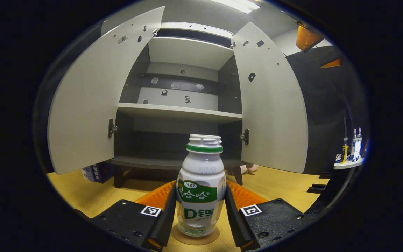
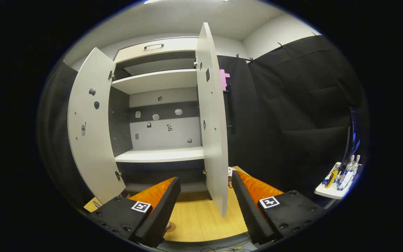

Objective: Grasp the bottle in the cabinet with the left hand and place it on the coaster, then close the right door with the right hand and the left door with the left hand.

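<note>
— What do your left tongs (image 1: 200,210) have right now?

— They are clenched on the bottle (image 1: 200,185); both fingers (image 1: 166,213) press its sides at the label. The bottle stands upright with its base on the round coaster (image 1: 196,238), which lies on the wooden tabletop (image 1: 278,185) close in front of me.

— And your right tongs (image 2: 205,210)?

— Released, jaws spread wide, gripping nothing. Between the fingers (image 2: 163,206) I see bare tabletop (image 2: 198,217), and the lower edge of the right door (image 2: 213,133) hangs in the gap, seen nearly edge-on. Whether a finger touches it I cannot tell.

— How does the cabinet stand?

— Just beyond the bottle, in the left gripper view, the cabinet (image 1: 184,112) sits on short dark legs with both doors swung open. The left door (image 1: 89,105) fans out on one side and the right door (image 1: 271,108) on the other, hinges showing at their inner edges. The bottom compartment is dark, a pale shelf (image 1: 180,112) crosses the middle, and small stickers dot the back panel above it.

— Anything farther off?

— Some blue packages (image 1: 94,172) lie on the tabletop beside the cabinet's left leg. Off to the right, well apart, a small white side shelf (image 2: 331,190) carries a few slim bottles (image 2: 341,173) against the black cloth wall (image 2: 292,115).
</note>
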A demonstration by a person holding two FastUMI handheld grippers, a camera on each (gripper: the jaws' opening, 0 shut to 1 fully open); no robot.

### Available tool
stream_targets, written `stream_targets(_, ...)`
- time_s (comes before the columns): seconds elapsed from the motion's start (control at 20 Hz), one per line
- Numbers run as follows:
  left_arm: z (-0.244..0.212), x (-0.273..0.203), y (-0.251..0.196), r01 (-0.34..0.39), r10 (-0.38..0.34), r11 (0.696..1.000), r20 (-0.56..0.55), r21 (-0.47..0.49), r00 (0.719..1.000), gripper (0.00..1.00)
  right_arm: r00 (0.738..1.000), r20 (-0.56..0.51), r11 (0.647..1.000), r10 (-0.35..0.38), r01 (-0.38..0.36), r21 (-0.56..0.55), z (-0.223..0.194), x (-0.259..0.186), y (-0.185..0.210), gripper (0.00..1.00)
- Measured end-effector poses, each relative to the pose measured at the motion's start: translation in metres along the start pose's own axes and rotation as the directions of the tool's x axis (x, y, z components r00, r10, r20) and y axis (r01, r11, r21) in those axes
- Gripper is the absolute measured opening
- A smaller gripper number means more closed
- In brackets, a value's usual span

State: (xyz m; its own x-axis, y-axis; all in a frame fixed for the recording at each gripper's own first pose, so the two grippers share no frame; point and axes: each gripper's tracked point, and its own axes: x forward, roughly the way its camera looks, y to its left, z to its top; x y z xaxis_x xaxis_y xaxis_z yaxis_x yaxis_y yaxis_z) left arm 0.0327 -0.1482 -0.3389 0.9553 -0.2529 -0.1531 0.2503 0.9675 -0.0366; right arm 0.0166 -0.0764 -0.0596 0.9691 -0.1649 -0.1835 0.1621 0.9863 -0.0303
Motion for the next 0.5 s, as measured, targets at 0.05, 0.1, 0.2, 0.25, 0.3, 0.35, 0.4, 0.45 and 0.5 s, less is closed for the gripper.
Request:
stream_targets(0.05,-0.002,0.001,0.000,0.002,-0.002,1.000,-0.007,-0.006,1.000,0.68,1.000,-0.004,1.000,0.006,-0.006,0.000,-0.001,-0.001,0.003,0.97)
stream_targets(0.1,-0.004,0.001,0.001,0.000,0.000,1.000,-0.008,-0.011,1.000,0.68,1.000,-0.007,1.000,0.010,-0.010,0.003,-0.002,-0.001,0.004,0.97)
stream_targets(0.2,-0.010,0.005,0.006,-0.011,0.011,1.000,-0.019,-0.016,1.000,0.68,1.000,-0.014,1.000,0.008,-0.008,0.005,-0.003,-0.001,0.004,0.89)
stream_targets(0.25,-0.015,0.006,0.008,-0.015,0.014,1.000,-0.038,-0.023,0.999,0.68,1.000,-0.016,1.000,0.006,-0.006,0.005,-0.003,-0.002,0.004,0.89)
stream_targets(0.3,-0.023,0.008,0.008,-0.014,0.012,0.999,-0.066,-0.035,0.998,0.69,1.000,-0.016,1.000,0.003,-0.003,0.007,-0.003,-0.001,0.003,0.97)
stream_targets(0.35,-0.025,0.007,0.010,-0.013,0.010,0.999,-0.065,-0.043,0.998,0.69,1.000,-0.017,1.000,0.001,-0.001,0.008,-0.003,-0.001,0.003,0.97)
stream_targets(0.4,-0.021,0.004,0.010,-0.015,0.013,0.999,-0.055,-0.039,0.998,0.70,1.000,-0.018,1.000,-0.001,0.001,0.007,-0.004,0.000,0.003,0.97)
stream_targets(0.45,-0.025,0.006,0.010,-0.011,0.009,0.999,-0.064,-0.030,0.998,0.69,1.000,-0.020,1.000,-0.002,0.002,0.005,-0.004,0.000,0.003,0.97)
stream_targets(0.5,-0.023,0.005,0.010,-0.008,0.007,1.000,-0.049,-0.026,0.999,0.70,1.000,-0.024,1.000,-0.002,0.002,0.003,-0.006,0.001,0.004,0.97)
